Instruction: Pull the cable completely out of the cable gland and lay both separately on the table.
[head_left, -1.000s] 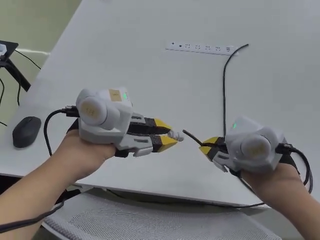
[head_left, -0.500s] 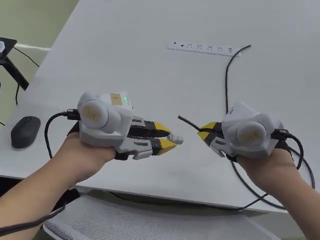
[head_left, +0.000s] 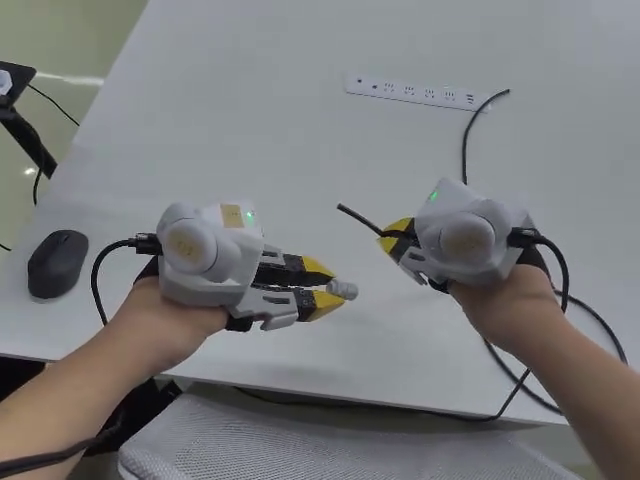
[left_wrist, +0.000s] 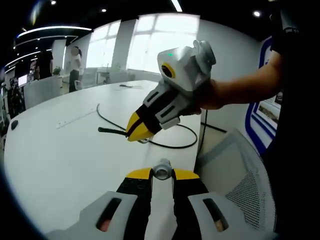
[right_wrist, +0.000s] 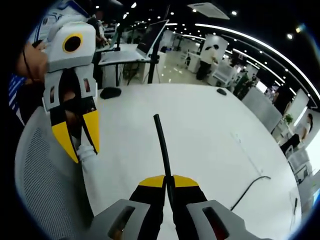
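My left gripper (head_left: 325, 283) (left_wrist: 161, 174) is shut on the small white cable gland (head_left: 342, 290) (left_wrist: 162, 168), which pokes out past its yellow tips. My right gripper (head_left: 388, 237) (right_wrist: 168, 181) is shut on a thin black cable (head_left: 358, 220) (right_wrist: 161, 144), whose free end sticks out toward the left gripper. Cable and gland are apart, with a gap of bare table between them. Both are held above the white table (head_left: 300, 130). In the right gripper view the left gripper (right_wrist: 82, 142) holds the gland (right_wrist: 88, 151) at the left.
A white power strip (head_left: 415, 92) lies at the back of the table with a black cord (head_left: 466, 140) running forward past my right hand. A dark mouse (head_left: 55, 262) sits at the table's left edge. A mesh chair (head_left: 300, 440) is below the near edge.
The cable end has come free of the gland. My right gripper has moved up and away with the cable, widening the gap. The left gripper has stayed about where it was.
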